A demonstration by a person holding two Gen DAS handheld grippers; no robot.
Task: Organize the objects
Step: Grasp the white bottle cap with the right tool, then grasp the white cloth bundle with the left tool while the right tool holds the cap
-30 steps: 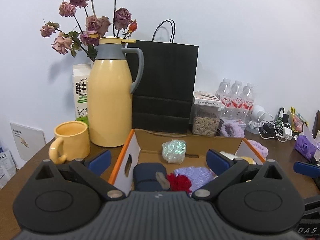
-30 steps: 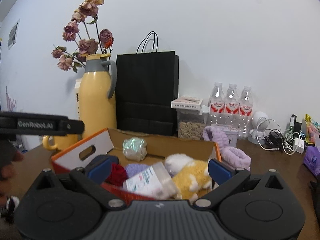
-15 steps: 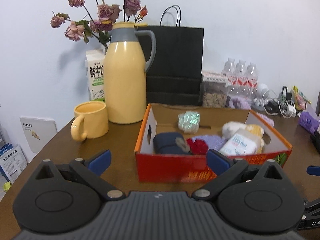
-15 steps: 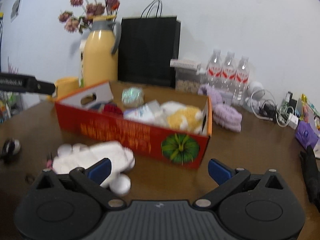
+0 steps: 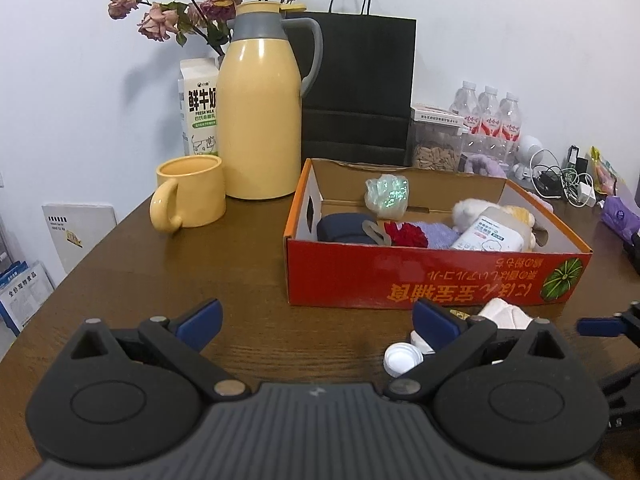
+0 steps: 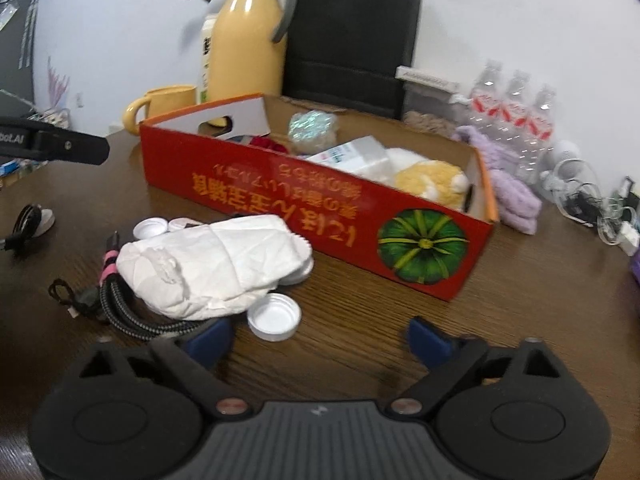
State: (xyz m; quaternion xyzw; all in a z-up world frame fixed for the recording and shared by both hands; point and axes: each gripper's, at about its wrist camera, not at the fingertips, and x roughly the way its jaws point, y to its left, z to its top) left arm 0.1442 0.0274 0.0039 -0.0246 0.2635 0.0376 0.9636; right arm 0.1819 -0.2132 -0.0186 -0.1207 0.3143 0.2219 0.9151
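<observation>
A red cardboard box (image 5: 420,276) (image 6: 320,200) stands on the brown table and holds a navy pouch (image 5: 344,230), a red pompom (image 5: 406,234), a wipes pack (image 5: 490,234), a yellow plush (image 6: 430,180) and an iridescent ball (image 5: 387,195). In front of the box lie a crumpled white bag (image 6: 212,264), white bottle caps (image 6: 274,316) (image 5: 402,360) and a braided cable (image 6: 120,312). My left gripper (image 5: 316,320) is open over bare table, short of the box. My right gripper (image 6: 320,338) is closing with nothing between its jaws; the near cap lies just ahead of its left finger.
Behind the box stand a yellow thermos (image 5: 260,112), a yellow mug (image 5: 192,194), a milk carton (image 5: 198,108), a black paper bag (image 5: 360,84), water bottles (image 5: 490,118) and a jar. A purple cloth (image 6: 508,184) and chargers lie on the right. A black strap (image 6: 28,220) lies far left.
Both grippers have drawn back from over the box and sunk toward the table in front of it. The white bag, caps and cable have come into view. The right jaws stand slightly narrower.
</observation>
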